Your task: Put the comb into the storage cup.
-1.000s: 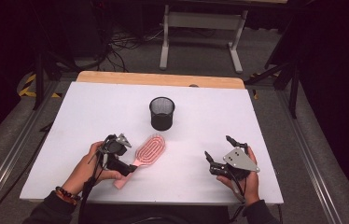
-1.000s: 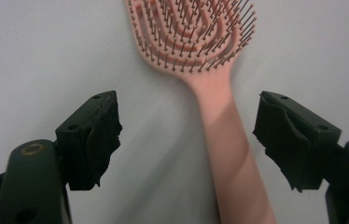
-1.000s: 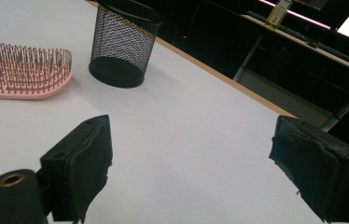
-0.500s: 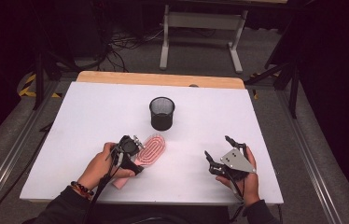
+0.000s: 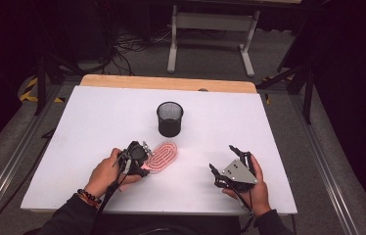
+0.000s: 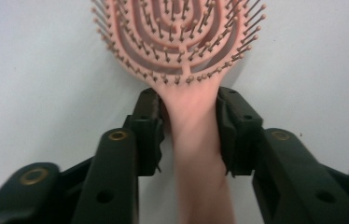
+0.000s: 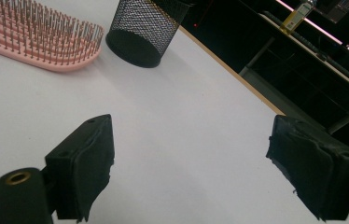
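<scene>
High view, from the left: the left gripper has just closed its jaws on the neck of the pink hairbrush, whose smooth handle is hidden under the hand, its bristled oval head lying on the white table just near of the black mesh cup. Right, the right gripper rests spread wide, gripping nothing.

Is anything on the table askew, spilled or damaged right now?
Nothing stands out. The pink hairbrush lies flat, bristles up, its handle clamped by the left gripper, whose jaws have just been closing. The black mesh cup stands upright on the white table. The right gripper is open, holding nothing.
</scene>
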A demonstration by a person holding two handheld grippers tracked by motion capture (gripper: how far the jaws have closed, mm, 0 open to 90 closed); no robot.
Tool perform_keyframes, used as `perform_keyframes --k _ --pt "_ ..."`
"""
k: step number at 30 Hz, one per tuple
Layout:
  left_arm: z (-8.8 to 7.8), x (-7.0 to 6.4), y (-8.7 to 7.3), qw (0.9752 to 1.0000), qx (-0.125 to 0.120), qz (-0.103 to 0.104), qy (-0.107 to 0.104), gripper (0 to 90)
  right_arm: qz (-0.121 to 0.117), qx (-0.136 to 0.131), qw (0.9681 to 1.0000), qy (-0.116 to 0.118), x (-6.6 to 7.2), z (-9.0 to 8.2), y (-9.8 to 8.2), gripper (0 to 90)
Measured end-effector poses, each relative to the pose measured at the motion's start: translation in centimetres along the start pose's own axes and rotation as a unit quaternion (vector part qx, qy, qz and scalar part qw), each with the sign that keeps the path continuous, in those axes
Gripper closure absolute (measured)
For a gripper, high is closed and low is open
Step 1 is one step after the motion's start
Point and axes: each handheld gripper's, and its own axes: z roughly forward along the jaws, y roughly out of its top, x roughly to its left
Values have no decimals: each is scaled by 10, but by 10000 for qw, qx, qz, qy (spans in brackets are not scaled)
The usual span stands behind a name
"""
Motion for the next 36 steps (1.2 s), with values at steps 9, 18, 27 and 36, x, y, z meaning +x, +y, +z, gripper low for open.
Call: perform_keyframes --k 9,18,27,36 --pt "0 -4 -5 9985 -219 452 207 694 -69 74 9999 88 1 3 -2 141" --pt "-4 -4 -11 9916 -819 523 858 695 -12 58 9999 86 -1 3 -4 139" --pt "-20 -10 -20 9805 -1475 637 1134 695 -4 41 10000 17 -1 3 -4 140" --pt "-33 -17 -24 9650 -2091 791 1369 695 28 44 10000 7 -1 4 -5 140"
